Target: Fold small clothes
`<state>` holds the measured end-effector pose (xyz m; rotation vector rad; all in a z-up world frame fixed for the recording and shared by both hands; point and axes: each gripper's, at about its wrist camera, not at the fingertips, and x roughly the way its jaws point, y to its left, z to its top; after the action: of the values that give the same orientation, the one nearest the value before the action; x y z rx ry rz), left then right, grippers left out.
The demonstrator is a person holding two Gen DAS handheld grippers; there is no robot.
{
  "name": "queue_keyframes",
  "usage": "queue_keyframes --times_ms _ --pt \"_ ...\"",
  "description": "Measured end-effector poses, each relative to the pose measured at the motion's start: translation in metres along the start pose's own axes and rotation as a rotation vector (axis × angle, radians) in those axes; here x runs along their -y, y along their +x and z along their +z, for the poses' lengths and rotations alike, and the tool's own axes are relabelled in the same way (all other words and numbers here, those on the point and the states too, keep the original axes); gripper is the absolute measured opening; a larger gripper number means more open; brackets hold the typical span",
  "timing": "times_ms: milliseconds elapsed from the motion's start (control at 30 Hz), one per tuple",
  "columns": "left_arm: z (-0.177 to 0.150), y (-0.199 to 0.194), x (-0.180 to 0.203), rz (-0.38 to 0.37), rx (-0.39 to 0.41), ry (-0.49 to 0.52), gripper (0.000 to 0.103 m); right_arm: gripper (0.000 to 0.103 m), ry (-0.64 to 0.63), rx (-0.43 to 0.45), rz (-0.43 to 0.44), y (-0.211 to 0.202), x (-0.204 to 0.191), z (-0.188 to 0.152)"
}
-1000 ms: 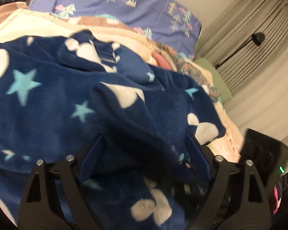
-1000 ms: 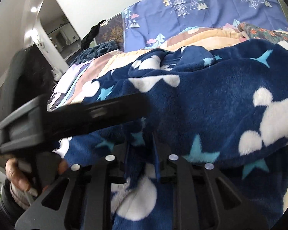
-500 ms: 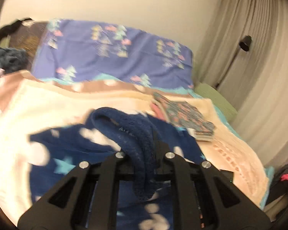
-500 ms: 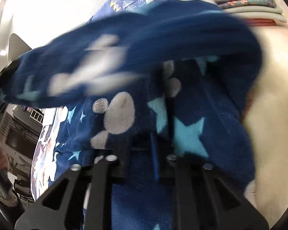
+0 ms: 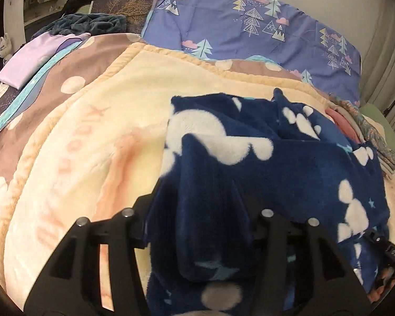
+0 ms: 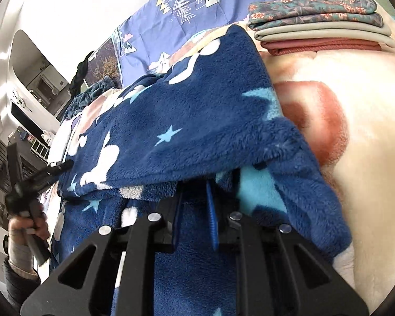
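A: Eyes on the bed: the navy fleece garment [image 5: 289, 163], all white blobs and pale blue stars, lies on the cream blanket [image 5: 92, 137], one layer turned over onto another

B: And the left gripper [image 5: 197, 210]?

A: Its jaws are opening right now. A thick fold of that fleece sits between the fingers and drapes over them, but the black arms stand well apart and I see no pad pressing on the cloth

B: The right gripper [image 6: 194, 210]?

A: Different story. Its blue pads [image 6: 212, 218] are drawn close together, clamped on a thin edge of the same garment, and fleece hangs over both fingers. A big flap of it rises ahead of the camera, tilted up toward the pillow

B: What's behind it all?

A: A purple pillow [image 5: 250, 26] with little trees and clouds at the head of the bed. Near the garment's far corner, a folded stack [image 6: 321, 29]: floral piece on top, beige under it, then pink

B: I catch a hand low on the left of the right wrist view

A: Yes, the person's left hand [image 6: 26, 226] wrapped round the other gripper's handle, grey cuff showing, just beside the garment's edge
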<state>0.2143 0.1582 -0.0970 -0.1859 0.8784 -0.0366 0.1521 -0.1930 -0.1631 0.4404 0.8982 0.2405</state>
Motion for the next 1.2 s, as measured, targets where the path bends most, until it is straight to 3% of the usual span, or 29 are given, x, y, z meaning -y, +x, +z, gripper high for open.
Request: queue_keyframes --times_ms 133,300,367,500,567,600,633,700,767,833,933,1067,1200 --pt "0.000 -0.017 -0.001 0.012 0.055 -0.010 0.048 0.019 -0.015 -0.009 -0.012 -0.004 0.000 0.000" --pt "0.009 -0.046 0.016 -0.103 0.129 0.019 0.029 0.019 -0.112 -0.062 -0.102 -0.017 -0.018 -0.005" --pt "0.004 -0.040 0.034 -0.151 0.113 0.071 0.028 0.019 -0.148 -0.067 -0.045 -0.029 -0.029 -0.004" --pt "-0.021 0.018 0.062 -0.075 -0.007 0.155 0.033 0.020 -0.203 -0.002 0.032 -0.044 -0.048 0.017" --pt "-0.030 0.021 0.076 -0.013 0.039 0.221 0.034 0.021 -0.201 -0.003 -0.109 -0.028 -0.038 0.028" --pt "-0.030 0.018 0.078 -0.009 0.045 0.230 0.036 0.017 -0.198 -0.037 -0.223 -0.014 -0.025 0.030" --pt "-0.031 0.014 0.079 -0.021 0.052 0.237 0.040 0.016 -0.184 -0.083 -0.277 -0.001 -0.009 0.029" --pt "-0.032 0.008 0.079 -0.045 0.062 0.243 0.048 0.015 -0.127 -0.098 -0.213 -0.001 0.009 0.024" --pt "-0.030 0.000 0.079 -0.083 0.078 0.241 0.060 0.016 -0.150 -0.113 -0.271 -0.008 0.003 0.021" --pt "-0.022 -0.006 0.084 -0.125 0.093 0.228 0.060 0.018 -0.152 -0.119 -0.288 -0.014 -0.002 0.021" --pt "0.002 -0.008 0.099 -0.180 0.109 0.224 0.061 0.018 -0.111 -0.090 -0.176 -0.029 -0.010 0.044" --pt "0.045 0.024 0.123 -0.143 0.071 0.207 0.062 0.018 -0.124 -0.045 -0.113 -0.014 -0.027 0.097" --pt "0.068 0.065 0.135 -0.073 0.006 0.187 0.062 0.018 -0.014 -0.169 -0.096 0.011 -0.018 0.114"
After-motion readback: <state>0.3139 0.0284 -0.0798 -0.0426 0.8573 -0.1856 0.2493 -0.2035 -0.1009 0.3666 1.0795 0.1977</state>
